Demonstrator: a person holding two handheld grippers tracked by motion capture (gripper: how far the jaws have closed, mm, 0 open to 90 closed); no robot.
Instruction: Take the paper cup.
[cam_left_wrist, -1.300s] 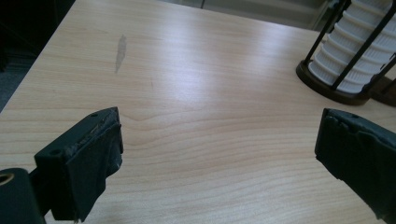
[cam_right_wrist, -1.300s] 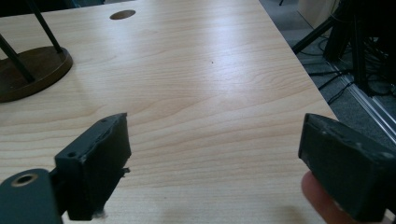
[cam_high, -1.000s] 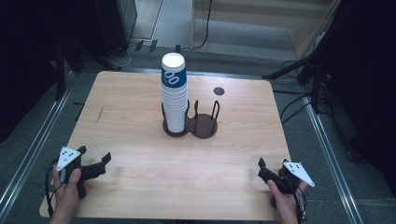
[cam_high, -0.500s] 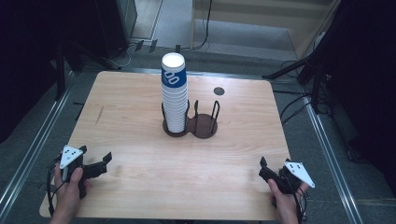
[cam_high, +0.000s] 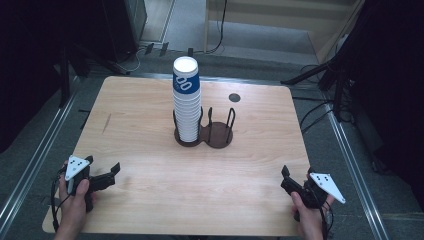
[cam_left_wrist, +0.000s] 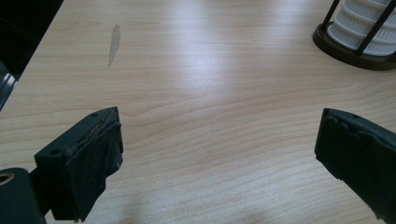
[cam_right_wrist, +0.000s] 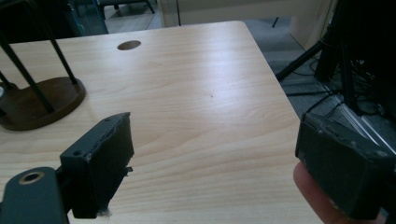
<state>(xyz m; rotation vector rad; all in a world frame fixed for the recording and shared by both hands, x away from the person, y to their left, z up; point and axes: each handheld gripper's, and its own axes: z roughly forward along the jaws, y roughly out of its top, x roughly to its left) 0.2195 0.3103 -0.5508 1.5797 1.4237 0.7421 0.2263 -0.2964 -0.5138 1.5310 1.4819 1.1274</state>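
Observation:
A tall stack of white paper cups, the top one with a blue band, stands in the left ring of a dark wooden two-ring holder at the table's middle. The holder's right ring is empty. My left gripper rests near the front left corner, open, its jaws wide apart over bare wood. The cup stack is far off at its upper right. My right gripper sits near the front right corner. Its jaws have just been closing partway, with nothing between them, and still stand apart.
The light wooden table has a round cable hole behind the holder and a faint grey mark at the left. Dark stands and cables surround the table. The table's right edge runs close to my right gripper.

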